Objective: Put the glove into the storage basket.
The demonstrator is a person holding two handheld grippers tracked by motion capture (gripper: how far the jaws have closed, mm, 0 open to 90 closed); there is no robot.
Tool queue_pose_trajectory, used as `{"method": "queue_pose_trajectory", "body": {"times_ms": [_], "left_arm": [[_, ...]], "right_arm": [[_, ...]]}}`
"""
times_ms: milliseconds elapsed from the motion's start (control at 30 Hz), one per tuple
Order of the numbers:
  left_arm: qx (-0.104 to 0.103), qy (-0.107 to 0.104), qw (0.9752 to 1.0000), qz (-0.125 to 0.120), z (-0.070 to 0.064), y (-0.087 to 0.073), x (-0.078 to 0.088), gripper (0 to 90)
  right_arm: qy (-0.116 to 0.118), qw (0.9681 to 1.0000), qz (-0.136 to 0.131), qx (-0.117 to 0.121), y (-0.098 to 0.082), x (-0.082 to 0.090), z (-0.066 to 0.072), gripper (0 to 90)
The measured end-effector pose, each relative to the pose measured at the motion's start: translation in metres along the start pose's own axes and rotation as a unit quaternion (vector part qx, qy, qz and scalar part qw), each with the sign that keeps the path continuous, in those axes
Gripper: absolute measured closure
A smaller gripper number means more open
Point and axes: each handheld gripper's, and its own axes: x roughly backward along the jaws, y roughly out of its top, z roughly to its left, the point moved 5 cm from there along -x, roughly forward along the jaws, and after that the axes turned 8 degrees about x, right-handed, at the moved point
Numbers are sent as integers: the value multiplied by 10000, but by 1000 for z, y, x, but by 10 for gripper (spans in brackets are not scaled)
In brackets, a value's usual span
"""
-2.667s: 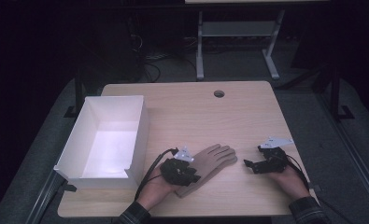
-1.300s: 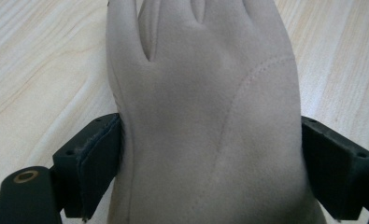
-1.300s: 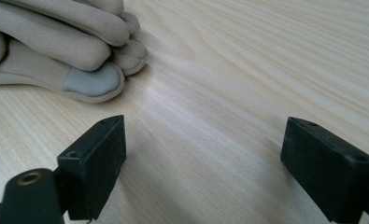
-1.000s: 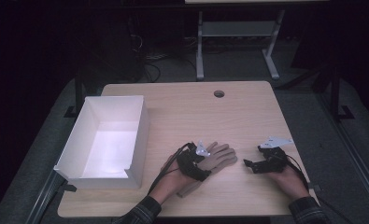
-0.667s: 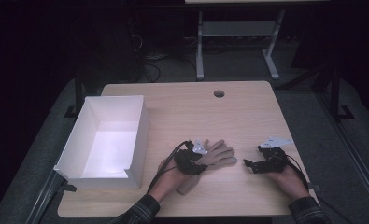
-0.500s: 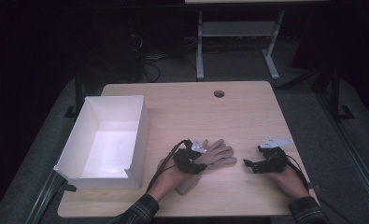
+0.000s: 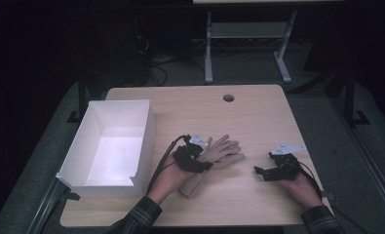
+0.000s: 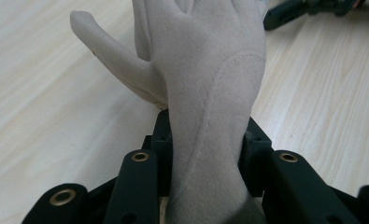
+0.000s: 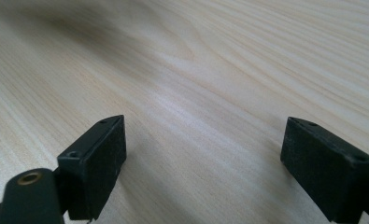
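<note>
White card or plastic makes up the open box (image 7: 109,146), which stands well to the left of the left gripper (image 7: 194,157), its near wall cut low and nothing visible inside it. Next comes the left gripper itself, its jaws closed at a middling width on the wrist end of a beige glove (image 7: 219,152); the left gripper view shows the glove (image 8: 205,93) squeezed between the two black pads (image 8: 161,140), narrowed where they press, with the thumb and palm running out ahead of the jaws. In the high view the fingers spread beyond the gripper toward the right, and the cuff trails back under the person's hand.

Judging by the suede-like nap and the way it pinches in, the glove is light and soft, likely to sag and fold once it leaves the wooden table (image 7: 258,112), and unlikely to slip from rubbery pads. The narrow wrist looks like a sound place to hold: the material bunches there and both layers are caught. A grip out at the fingertips would probably let the rest dangle and swing.

Well to the right of the glove, the right gripper (image 7: 265,171) rests low over the table with jaws wide apart and nothing between them.
</note>
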Motion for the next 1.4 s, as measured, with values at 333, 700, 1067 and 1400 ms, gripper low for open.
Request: {"method": "queue_pose_trajectory", "body": {"times_ms": [333,700,1067,1400], "left_arm": [[106,106,9998,-130,4,19,39,655],[160,200,9993,-255,16,35,74,655],[312,511,9972,-458,39,34,116,655],[593,778,9931,-649,65,20,153,654]], "right_arm": [[-9,10000,-1,-7,0,0,0,139],[-9,10000,-2,-22,0,0,0,139],[-7,10000,-19,-32,1,-1,1,139],[-7,10000,-18,-32,1,-1,1,139]]}}
